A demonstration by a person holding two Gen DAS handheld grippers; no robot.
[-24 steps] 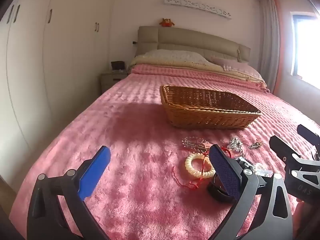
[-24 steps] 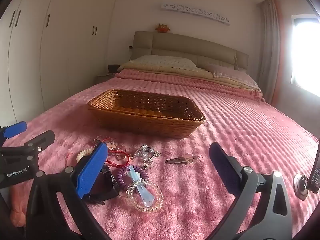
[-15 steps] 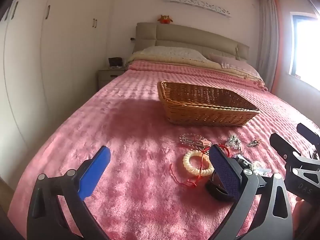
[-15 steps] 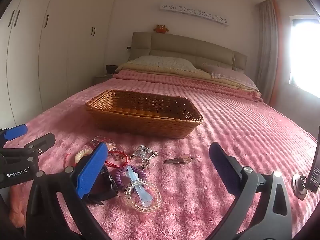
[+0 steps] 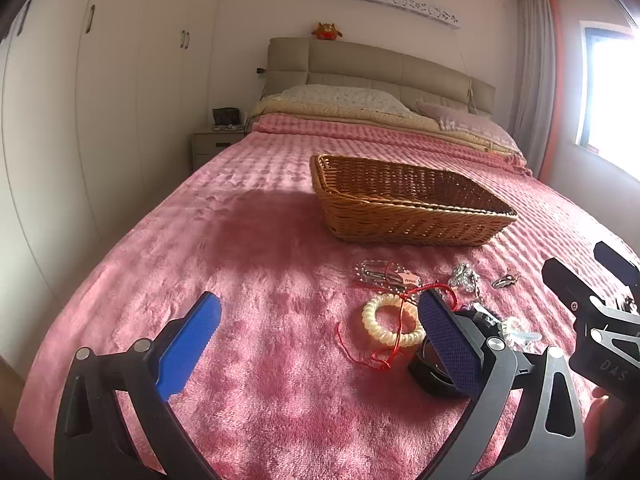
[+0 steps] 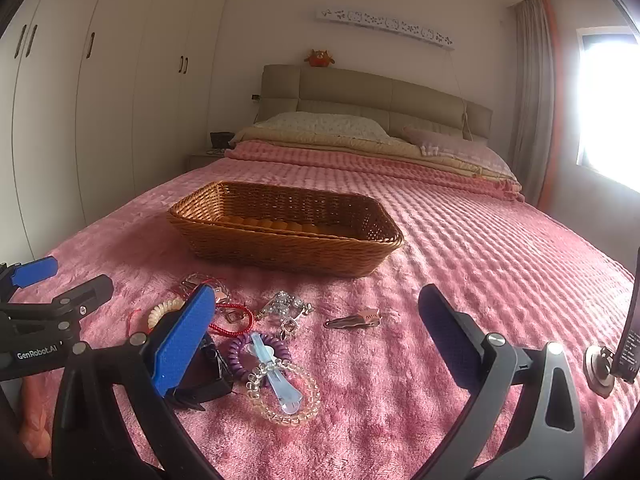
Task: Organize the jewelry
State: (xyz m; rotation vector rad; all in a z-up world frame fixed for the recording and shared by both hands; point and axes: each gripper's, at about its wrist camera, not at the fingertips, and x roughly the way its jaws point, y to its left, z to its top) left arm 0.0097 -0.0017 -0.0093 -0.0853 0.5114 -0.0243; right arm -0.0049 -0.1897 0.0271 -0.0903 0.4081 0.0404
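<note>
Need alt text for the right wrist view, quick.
Open right gripper hovers empty over a jewelry pile on a pink bedspread: bracelets, hair ties, clips. A wicker basket sits just beyond; the left gripper enters at left.

Both grippers drift slightly back and left: the wicker basket (image 5: 408, 208) and the cream coil bracelet (image 5: 394, 320) now sit a little further from the left gripper (image 5: 320, 340).
</note>
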